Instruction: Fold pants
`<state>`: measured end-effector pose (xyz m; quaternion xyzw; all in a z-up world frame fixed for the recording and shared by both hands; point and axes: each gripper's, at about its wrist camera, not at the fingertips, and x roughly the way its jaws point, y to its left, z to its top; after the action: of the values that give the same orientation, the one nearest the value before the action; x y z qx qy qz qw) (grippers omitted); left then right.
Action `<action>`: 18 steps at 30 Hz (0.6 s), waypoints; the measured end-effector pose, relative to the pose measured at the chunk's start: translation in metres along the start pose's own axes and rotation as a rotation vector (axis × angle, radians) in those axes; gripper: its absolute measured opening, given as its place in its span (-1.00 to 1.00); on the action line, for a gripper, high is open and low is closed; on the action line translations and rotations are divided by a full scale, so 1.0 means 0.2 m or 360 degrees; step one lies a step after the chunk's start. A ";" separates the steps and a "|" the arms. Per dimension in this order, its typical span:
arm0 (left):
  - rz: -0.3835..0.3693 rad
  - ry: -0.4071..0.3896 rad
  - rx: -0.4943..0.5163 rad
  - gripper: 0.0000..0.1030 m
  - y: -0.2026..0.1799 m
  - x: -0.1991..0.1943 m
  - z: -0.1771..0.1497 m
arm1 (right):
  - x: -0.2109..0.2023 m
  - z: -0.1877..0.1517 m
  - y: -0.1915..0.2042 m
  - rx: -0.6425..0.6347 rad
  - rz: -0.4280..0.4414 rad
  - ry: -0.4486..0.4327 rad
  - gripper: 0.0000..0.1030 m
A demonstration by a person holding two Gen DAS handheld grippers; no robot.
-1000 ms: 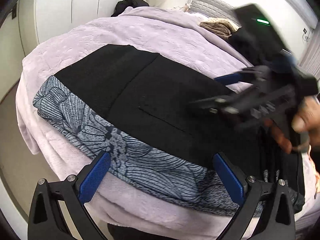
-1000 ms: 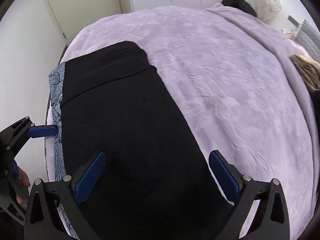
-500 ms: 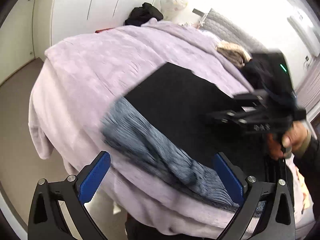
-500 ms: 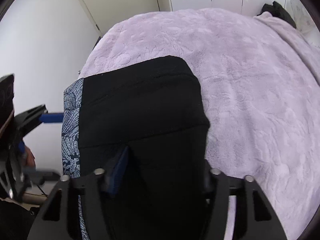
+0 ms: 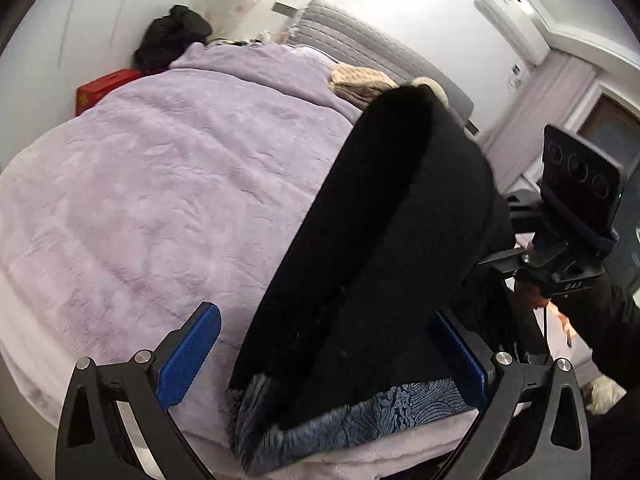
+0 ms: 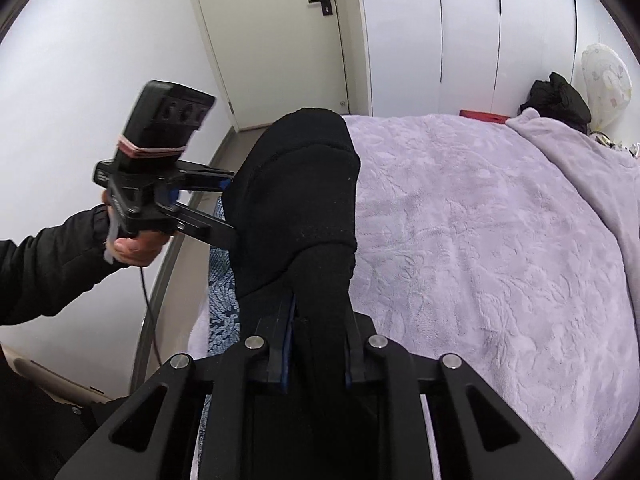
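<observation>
The right gripper [image 6: 316,344] has just been closing and now pinches a raised fold of the black pants [image 6: 296,200], which lie on the lavender blanket [image 6: 480,240] over a blue patterned cloth [image 5: 360,412]. The left gripper [image 5: 332,348] stands wide open, angled down, its blue pads either side of the pants without pressing them.

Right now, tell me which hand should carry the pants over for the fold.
Right. Its tongs, having just closed, pinch the black pants and hold that end up off the bed. The left tongs gape open, gripping nothing.
</observation>
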<state>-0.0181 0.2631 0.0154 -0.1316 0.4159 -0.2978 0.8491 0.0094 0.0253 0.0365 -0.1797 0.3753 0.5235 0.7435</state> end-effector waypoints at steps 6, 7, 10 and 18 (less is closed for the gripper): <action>0.0135 0.0367 0.0162 0.48 -0.18 0.25 -0.04 | 0.07 0.01 -0.04 0.0069 -0.0093 0.0066 -0.61; 0.0152 0.0398 0.0134 0.19 -0.17 0.26 -0.04 | 0.10 0.02 -0.07 0.0122 -0.0101 0.0112 -0.56; 0.0157 0.0437 0.0038 -0.30 -0.17 0.23 -0.03 | 0.12 0.04 -0.12 0.0246 -0.0248 0.0190 -0.24; 0.0280 0.0417 0.0045 -0.53 -0.33 0.21 0.05 | -0.12 -0.12 -0.16 0.0195 -0.0776 0.0465 0.60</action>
<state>-0.0161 0.1855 0.0274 -0.0427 0.5287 -0.2426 0.8123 0.0245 -0.0184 0.0339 -0.2930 0.4550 0.2742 0.7949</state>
